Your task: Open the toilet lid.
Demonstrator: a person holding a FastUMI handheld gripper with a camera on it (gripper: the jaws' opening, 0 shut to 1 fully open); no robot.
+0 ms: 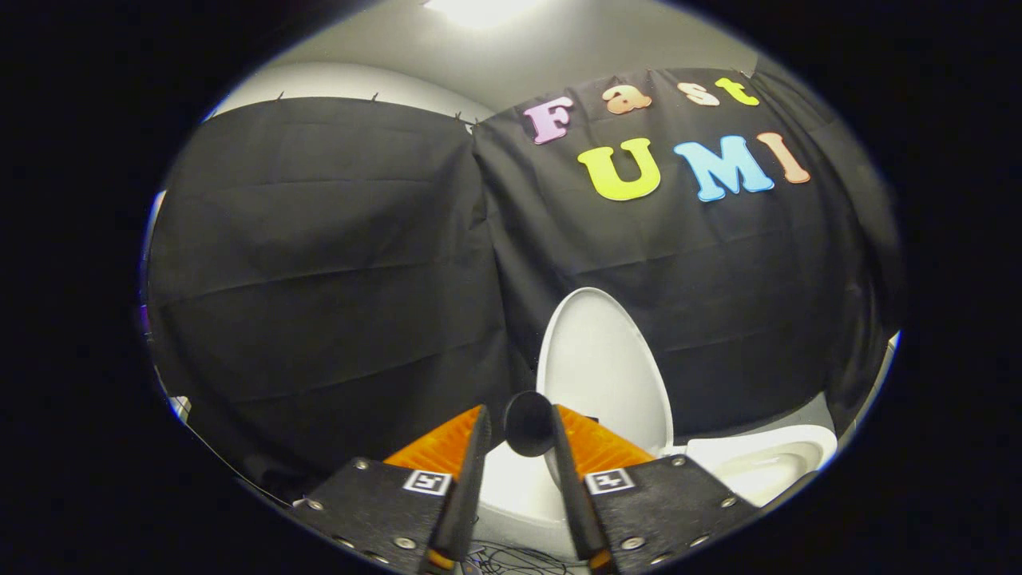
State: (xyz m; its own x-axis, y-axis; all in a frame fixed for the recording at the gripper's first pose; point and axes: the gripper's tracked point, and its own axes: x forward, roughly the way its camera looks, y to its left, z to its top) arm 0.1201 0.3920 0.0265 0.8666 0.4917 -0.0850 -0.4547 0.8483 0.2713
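- White toilet lid [600,359] stands raised, close to upright, its oval face turned toward the camera and its back against the black cloth wall [319,263].
- Lid sits just beyond the tips of the tongs [520,423], slightly to their right.
- Toilet bowl [766,459] shows low to the right of the lid; white rim, hollow inside visible.
- A white curved surface [515,487] shows between and below the two fingers; cannot tell if it is the seat or the toilet's body.
- Tongs: fingers held a little apart, with a narrow gap between them.
- A dark round knob [528,422] sits in that gap at the fingertips; cannot tell whether either finger presses on it.
- Ridged pads [443,439] face inward on both fingers.
- Bright ceiling light [477,9] above the cloth.
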